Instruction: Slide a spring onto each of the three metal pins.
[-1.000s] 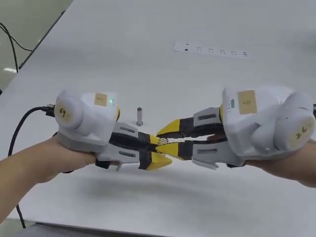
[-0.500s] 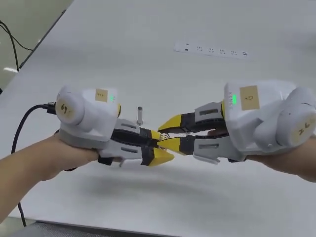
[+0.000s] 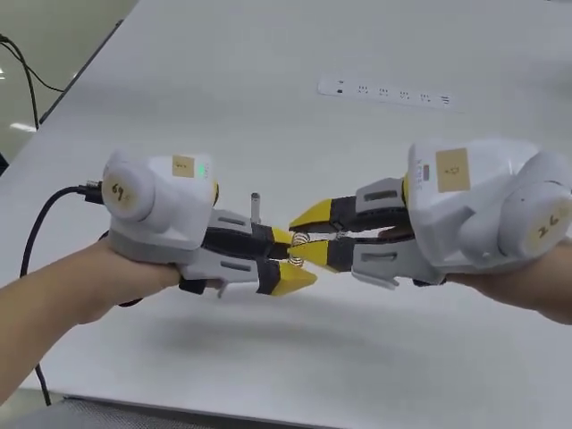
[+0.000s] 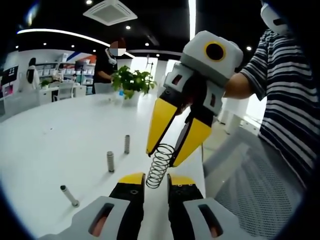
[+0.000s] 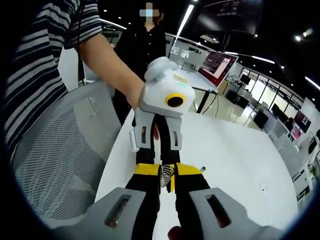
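Spring (image 4: pixel 159 165), small coil of bare steel wire, held in the air between the two tools, above the white worktop (image 3: pixel 268 98). Left gripper (image 4: pixel 156 179): yellow-tipped jaws clamped on the spring's near end. Right gripper (image 4: pixel 161 158) enters the left gripper view from 12 o'clock, jaws apart and straddling the far end, with no firm pinch to be seen. Three short grey metal pins (image 4: pixel 110 161) stand on the worktop at 9 o'clock of the spring, well apart from it. Two are upright; the nearest looks tilted. Whether any carries a spring is too small to tell.

Step reads as a hand-over. To do it well, the right closes lightly across the coil's side so the turns don't crush. One end of the bore stays clear for a pin. Left lets go only once right has hold.

Against a second ago, head view: right jaws were almost together, now spread about the spring.
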`<action>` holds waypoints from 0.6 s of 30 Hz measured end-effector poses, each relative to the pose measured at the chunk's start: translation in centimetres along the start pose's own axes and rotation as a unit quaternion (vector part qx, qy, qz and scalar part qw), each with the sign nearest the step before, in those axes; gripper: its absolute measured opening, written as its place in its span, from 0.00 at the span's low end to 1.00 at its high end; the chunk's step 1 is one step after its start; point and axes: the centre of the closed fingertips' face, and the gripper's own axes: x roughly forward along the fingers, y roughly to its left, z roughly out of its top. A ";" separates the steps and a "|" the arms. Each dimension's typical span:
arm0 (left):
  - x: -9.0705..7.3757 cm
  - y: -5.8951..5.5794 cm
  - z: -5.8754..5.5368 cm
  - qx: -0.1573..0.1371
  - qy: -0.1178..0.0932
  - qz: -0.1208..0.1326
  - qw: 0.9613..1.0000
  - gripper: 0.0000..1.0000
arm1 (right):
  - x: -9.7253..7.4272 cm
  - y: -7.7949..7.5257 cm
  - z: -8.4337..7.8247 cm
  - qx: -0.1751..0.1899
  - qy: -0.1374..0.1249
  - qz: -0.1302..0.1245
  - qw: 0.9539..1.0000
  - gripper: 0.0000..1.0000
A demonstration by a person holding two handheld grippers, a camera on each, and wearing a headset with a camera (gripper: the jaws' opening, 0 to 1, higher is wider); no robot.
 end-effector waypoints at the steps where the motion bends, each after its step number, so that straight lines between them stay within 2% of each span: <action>1: 0.0 0.0 0.0 0.000 -0.001 0.001 1.000 0.11 | 0.0 0.0 0.0 -0.001 0.000 -0.001 1.000 0.07; 9: 0.0 0.4 0.2 -0.005 -0.003 0.010 1.000 0.16 | 0.0 -0.2 0.0 -0.003 0.000 -0.001 1.000 0.07; 18: -0.5 1.0 -0.2 -0.014 -0.003 0.023 1.000 0.24 | 0.1 -0.5 -0.2 0.001 0.002 -0.004 1.000 0.07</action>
